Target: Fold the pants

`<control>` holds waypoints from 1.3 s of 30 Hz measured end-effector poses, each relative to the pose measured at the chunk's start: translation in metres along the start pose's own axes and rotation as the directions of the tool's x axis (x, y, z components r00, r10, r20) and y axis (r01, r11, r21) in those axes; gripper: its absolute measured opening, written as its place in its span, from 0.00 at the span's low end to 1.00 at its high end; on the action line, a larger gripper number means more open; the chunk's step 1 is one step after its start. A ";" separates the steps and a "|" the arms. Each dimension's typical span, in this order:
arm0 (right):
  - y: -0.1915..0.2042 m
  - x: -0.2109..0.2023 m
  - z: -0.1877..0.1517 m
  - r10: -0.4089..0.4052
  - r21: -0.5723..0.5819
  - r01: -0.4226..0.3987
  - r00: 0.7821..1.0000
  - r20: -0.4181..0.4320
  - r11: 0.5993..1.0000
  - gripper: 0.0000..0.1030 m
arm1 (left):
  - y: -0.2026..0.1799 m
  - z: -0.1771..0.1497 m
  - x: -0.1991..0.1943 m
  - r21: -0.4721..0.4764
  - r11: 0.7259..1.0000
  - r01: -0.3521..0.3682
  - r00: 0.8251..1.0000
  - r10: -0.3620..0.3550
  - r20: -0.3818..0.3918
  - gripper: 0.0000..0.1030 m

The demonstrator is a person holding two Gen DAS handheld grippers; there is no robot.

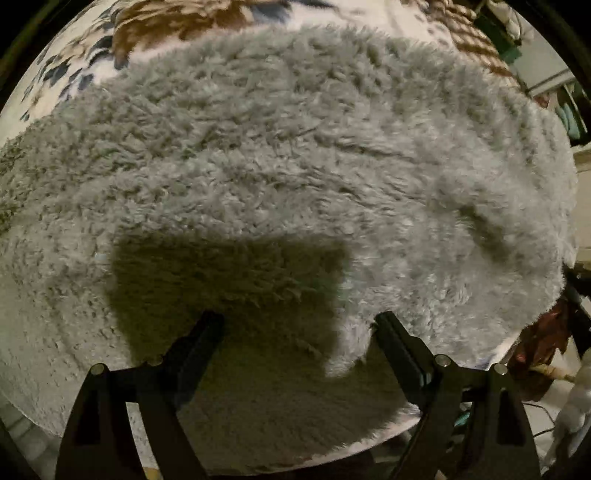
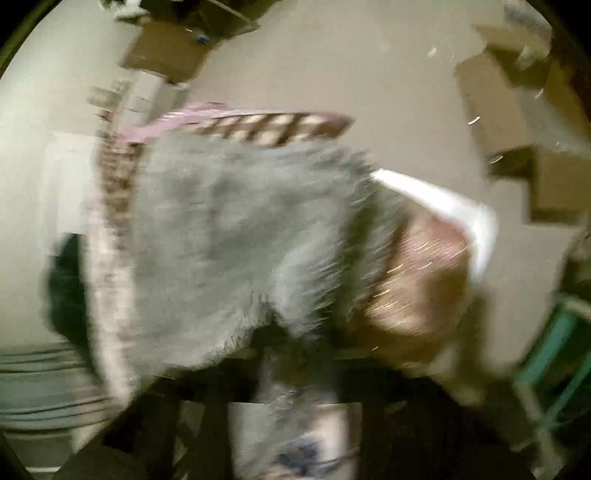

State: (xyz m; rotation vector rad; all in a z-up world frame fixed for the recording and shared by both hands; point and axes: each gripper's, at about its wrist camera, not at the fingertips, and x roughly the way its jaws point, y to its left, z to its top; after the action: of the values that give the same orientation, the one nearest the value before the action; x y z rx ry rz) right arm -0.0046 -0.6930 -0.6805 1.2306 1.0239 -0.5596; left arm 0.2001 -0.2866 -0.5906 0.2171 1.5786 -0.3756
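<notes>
We hold our left gripper pointing straight down over the fluffy grey pants, its jaws spread wide with nothing pinched between them, its shadow falling on the pile. The pants lie spread over a patterned blanket. In the blurred right wrist view, our right gripper angles steeply downward, its jaws clamped on a fold of the grey pile.

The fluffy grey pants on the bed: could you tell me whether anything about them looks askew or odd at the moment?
Nothing looks damaged. The grey pants lie spread over the patterned bedcover, with one raised ridge near their right side. The left gripper hovers open above them. The right wrist view is too blurred to judge.
</notes>
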 end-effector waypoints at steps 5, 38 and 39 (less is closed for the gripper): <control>-0.042 -0.006 0.012 0.088 0.106 -0.084 0.995 -0.039 0.991 0.23 | -0.002 0.005 0.011 0.004 1.000 0.027 1.000 -0.027 0.000 0.95; -0.080 0.036 0.015 0.595 0.061 -0.594 0.804 0.002 0.802 0.67 | -0.016 0.027 0.039 -0.086 0.994 -0.069 0.997 0.071 0.016 1.00; -0.075 0.029 0.013 0.600 0.041 -0.600 0.800 0.021 0.799 0.67 | -0.015 0.027 0.039 -0.085 0.994 -0.070 0.997 0.071 0.015 1.00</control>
State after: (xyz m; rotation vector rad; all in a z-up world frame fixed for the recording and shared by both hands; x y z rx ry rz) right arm -0.0484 -0.7219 -0.7433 1.5032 0.5568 -0.0839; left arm 0.2175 -0.3144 -0.6284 0.2028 1.5610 -0.2546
